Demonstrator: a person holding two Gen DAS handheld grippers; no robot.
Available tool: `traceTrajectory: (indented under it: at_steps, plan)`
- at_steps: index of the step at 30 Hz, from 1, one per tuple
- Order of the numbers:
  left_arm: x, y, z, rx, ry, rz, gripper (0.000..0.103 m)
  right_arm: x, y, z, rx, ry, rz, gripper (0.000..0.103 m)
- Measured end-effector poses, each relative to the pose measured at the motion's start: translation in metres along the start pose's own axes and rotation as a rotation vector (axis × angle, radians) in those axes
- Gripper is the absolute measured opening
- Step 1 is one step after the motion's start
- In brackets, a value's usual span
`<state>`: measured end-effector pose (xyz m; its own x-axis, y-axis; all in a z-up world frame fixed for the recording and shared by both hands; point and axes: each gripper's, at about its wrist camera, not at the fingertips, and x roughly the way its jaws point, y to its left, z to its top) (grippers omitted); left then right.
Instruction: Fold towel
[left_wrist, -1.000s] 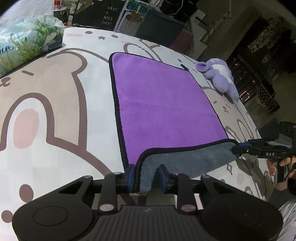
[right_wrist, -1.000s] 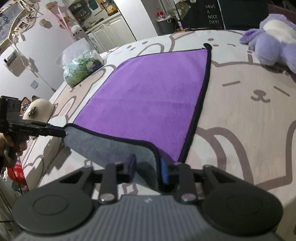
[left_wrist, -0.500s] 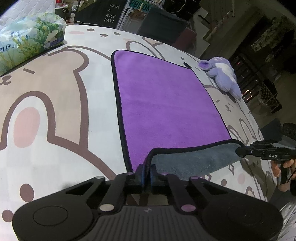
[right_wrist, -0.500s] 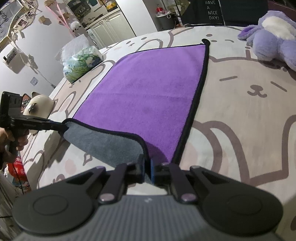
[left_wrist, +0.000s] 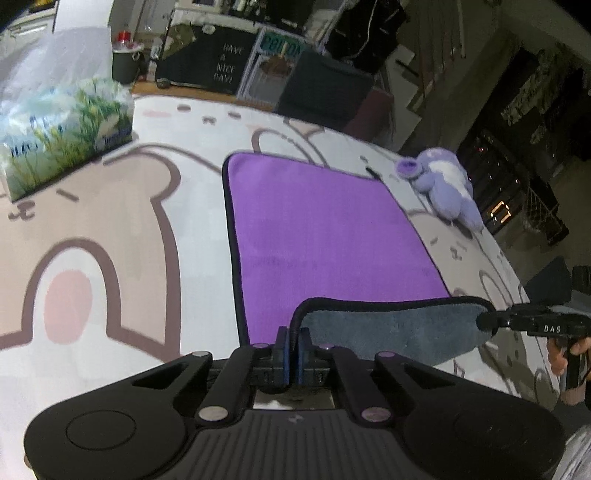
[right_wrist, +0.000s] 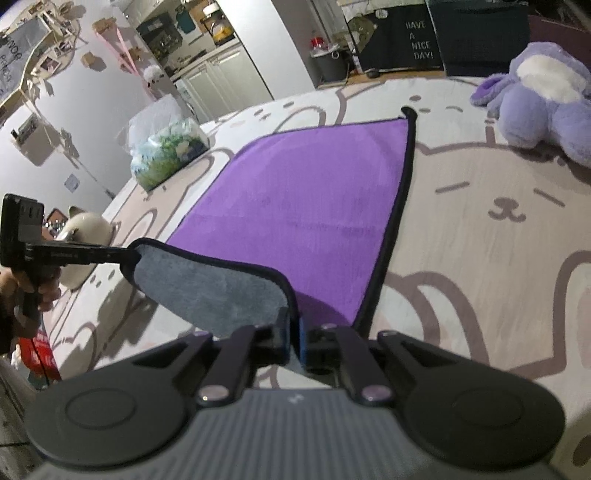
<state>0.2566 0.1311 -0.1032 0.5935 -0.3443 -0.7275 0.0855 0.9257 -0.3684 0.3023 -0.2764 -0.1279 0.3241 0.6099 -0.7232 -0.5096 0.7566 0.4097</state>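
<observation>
In the left view the left tool (left_wrist: 290, 345) is clenched on the near corner of the purple towel (left_wrist: 325, 229) at 6 o'clock, and in the right view the right tool (right_wrist: 293, 341) pinches the other near corner, lifted grey-side up off the bed (right_wrist: 480, 229), so I judge the first fold is starting, and next both corners should travel toward the far edge at 12 o'clock.

Towel (left_wrist: 325, 236) on table (left_wrist: 110, 229); plush (left_wrist: 443, 188) right, tissues (left_wrist: 62, 136) probably left.

Dim room. White wall (right_wrist: 74, 122) w/ pinned photos at left, white cabinets (right_wrist: 218, 81) behind. Black "HAVE A NICE DAY!" sign (right_wrist: 419, 40) at back; dark shelving (left_wrist: 491, 177) on right side.
</observation>
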Motion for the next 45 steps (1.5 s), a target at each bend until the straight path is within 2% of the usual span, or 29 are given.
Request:
traceTrajectory:
  at_steps: [13,25,45]
  plan:
    - [-0.01,-0.008,0.022,0.011,-0.105,0.027,0.004,-0.013,0.002,0.024,0.023,-0.128,-0.025,0.006]
    - [-0.008,-0.008,0.047,0.017,-0.186,0.021,0.003,-0.01,0.002,0.054,0.037,-0.203,-0.052,0.006]
    - [0.033,0.007,0.087,0.029,-0.229,0.02,0.003,0.023,-0.017,0.098,0.066,-0.251,-0.091,0.006]
